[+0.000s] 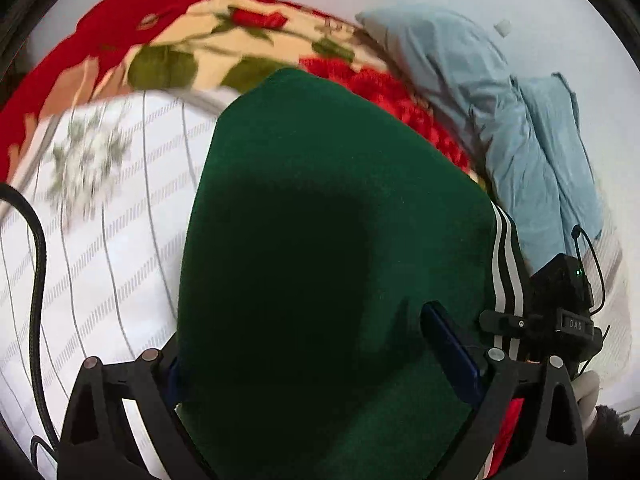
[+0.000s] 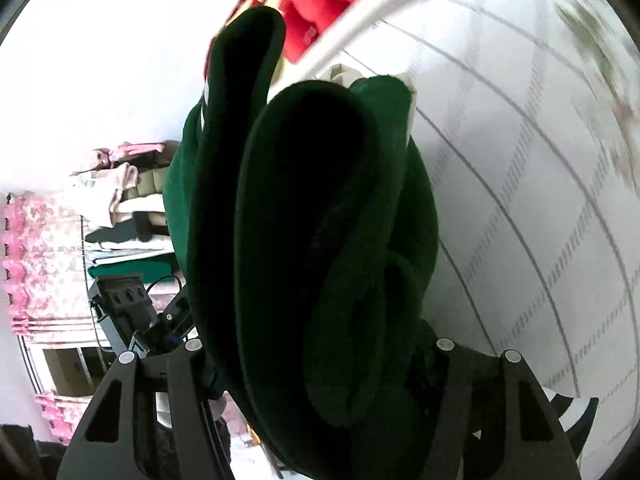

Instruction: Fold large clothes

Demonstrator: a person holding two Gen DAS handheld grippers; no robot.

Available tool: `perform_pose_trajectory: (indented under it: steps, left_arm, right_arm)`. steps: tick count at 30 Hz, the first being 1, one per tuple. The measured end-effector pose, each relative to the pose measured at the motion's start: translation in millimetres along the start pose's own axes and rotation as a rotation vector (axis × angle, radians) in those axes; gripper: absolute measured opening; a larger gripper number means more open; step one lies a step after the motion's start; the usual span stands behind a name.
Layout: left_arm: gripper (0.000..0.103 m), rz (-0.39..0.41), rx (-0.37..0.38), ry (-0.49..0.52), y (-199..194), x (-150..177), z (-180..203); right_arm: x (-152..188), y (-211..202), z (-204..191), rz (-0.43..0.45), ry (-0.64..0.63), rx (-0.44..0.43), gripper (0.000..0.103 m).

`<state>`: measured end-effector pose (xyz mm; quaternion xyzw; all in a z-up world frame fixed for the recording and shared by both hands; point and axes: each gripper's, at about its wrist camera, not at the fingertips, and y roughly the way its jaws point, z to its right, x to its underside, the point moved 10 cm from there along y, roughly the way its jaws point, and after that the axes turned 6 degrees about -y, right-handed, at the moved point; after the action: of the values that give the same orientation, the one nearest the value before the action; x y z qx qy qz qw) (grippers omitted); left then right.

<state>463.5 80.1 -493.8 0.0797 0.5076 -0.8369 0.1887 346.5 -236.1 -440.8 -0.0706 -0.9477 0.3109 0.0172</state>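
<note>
A dark green garment (image 1: 328, 240) with black and white side stripes (image 1: 506, 264) fills the middle of the left wrist view, hanging folded over the bed. My left gripper (image 1: 320, 364) is shut on it; the cloth covers most of both fingers, only a blue pad (image 1: 452, 348) shows. In the right wrist view the same green garment (image 2: 320, 240) hangs in thick folds between the fingers. My right gripper (image 2: 320, 352) is shut on it, tips hidden by cloth. The other gripper's body (image 2: 128, 308) shows at the left.
A white striped bedsheet (image 1: 100, 240) lies below, also in the right wrist view (image 2: 540, 200). A red and cream flowered blanket (image 1: 180, 52) and light blue pillows (image 1: 500, 100) lie at the far side. Stacked folded clothes (image 2: 128, 216) and pink curtains (image 2: 36, 260) are at the left.
</note>
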Motion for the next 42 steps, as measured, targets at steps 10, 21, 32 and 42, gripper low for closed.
perform_pose_trajectory:
  steps: [10,21,32,42]
  left_arm:
    - [0.099,0.042,-0.019,0.030,39,-127,-1]
    - [0.099,-0.076,-0.135,0.041,154,-186,-44]
    - [0.100,0.012,-0.342,0.105,133,-168,-55]
    - [0.102,0.110,-0.505,0.156,62,-115,-27]
  right_arm:
    - [-184,2,-10,0.011,-0.039,0.015,0.067]
    - [-311,58,53,-0.048,-0.012,0.196,0.067]
    - [-280,40,31,0.056,-0.233,0.715,0.083]
    - [-184,5,-37,0.142,-0.327,1.080,0.102]
